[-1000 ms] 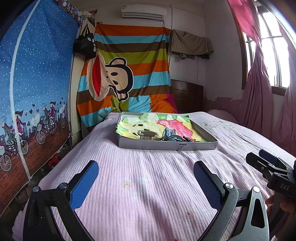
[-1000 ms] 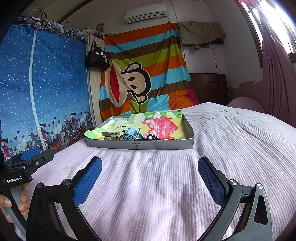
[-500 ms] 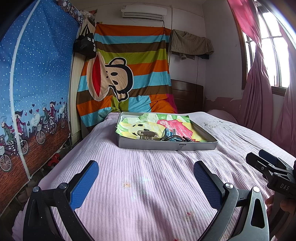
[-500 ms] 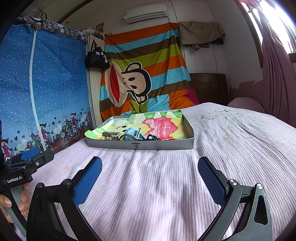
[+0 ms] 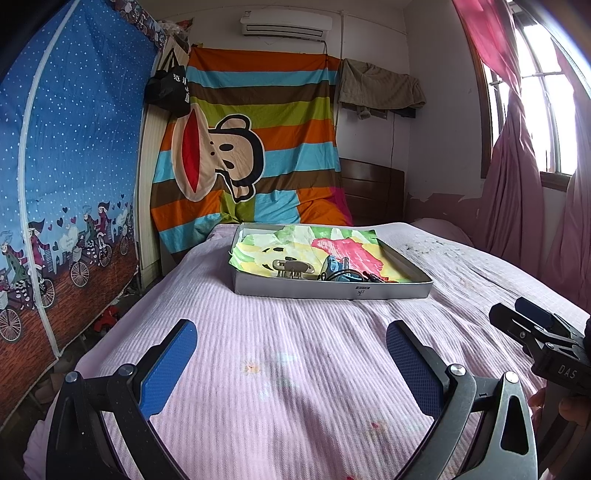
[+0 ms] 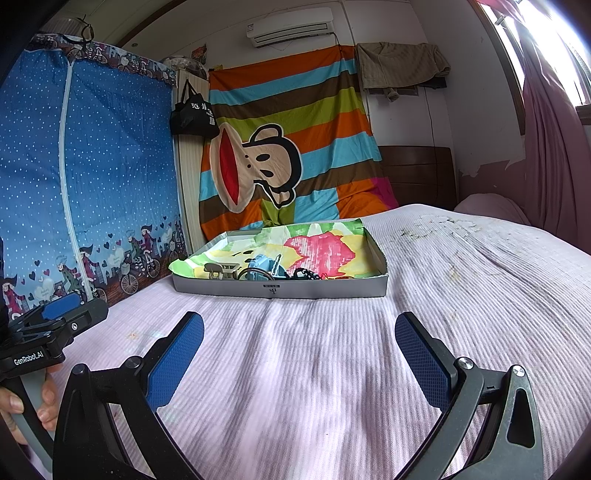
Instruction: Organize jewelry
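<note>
Both hand-held grippers, L (image 5: 291, 345) & R (image 6: 299, 341), spread, empty above bed (image 5: 295, 332); approach tray (image 5: 332, 290) low, pinch one jewelry pc (image 5: 293, 267) w/o snagging others.

Bed (image 5: 295, 350) covered in pink ribbed spread, faint stains. One shallow grey tray (image 5: 332, 290) rests directly on it, toward the headboard end, lined with multicoloured cloth (image 5: 317, 247).

A bed (image 5: 295, 332) under a pale pink ribbed cover filled the room. Behind it a striped cartoon-monkey sheet (image 5: 251, 155) hung over a dark wooden headboard (image 5: 373, 192). A white air conditioner (image 5: 286, 25) sat high on the white wall. At left stood a blue dotted fabric wardrobe (image 5: 74, 147); at right, daylight came through a window (image 5: 535, 110) with pink curtains (image 5: 513, 192).
</note>
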Demonstrator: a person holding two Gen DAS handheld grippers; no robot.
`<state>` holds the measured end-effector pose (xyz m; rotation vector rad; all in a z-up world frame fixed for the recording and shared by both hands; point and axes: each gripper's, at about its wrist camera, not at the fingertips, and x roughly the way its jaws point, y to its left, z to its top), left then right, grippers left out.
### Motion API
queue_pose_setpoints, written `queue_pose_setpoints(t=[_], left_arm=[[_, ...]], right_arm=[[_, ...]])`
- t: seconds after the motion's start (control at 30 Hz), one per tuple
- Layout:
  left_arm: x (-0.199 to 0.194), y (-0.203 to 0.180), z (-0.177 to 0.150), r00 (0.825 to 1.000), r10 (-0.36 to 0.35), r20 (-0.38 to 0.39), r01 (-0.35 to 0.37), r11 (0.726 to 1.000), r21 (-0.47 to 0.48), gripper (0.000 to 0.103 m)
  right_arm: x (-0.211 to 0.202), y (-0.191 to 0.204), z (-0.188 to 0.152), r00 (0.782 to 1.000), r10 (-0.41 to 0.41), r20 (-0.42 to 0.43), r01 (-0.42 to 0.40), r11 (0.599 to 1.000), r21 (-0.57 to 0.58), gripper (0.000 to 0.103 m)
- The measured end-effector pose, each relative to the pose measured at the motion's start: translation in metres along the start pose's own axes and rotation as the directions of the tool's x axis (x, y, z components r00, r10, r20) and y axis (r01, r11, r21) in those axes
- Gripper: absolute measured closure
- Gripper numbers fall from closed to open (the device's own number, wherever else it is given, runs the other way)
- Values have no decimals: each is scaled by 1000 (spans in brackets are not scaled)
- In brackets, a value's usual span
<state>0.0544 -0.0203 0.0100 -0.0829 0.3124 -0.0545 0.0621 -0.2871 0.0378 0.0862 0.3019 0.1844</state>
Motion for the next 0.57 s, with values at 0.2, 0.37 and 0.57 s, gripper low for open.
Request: queue_pose_setpoints(t=[0.2, 0.37, 0.57], left_arm=[[0, 0, -1, 1000, 7, -1, -7, 1000, -8, 0], [1, -1, -1, 999, 48, -1, -48, 999, -11, 0], [1, -1, -1, 999, 52, -1, -52, 999, -10, 0]], right_arm=[[0, 0, 0, 1000, 0, 0, 0, 1000, 0, 1], [0, 0, 0, 1000, 0, 0, 0, 1000, 0, 1], [0, 0, 0, 1000, -1, 0, 1, 1000, 2, 1]])
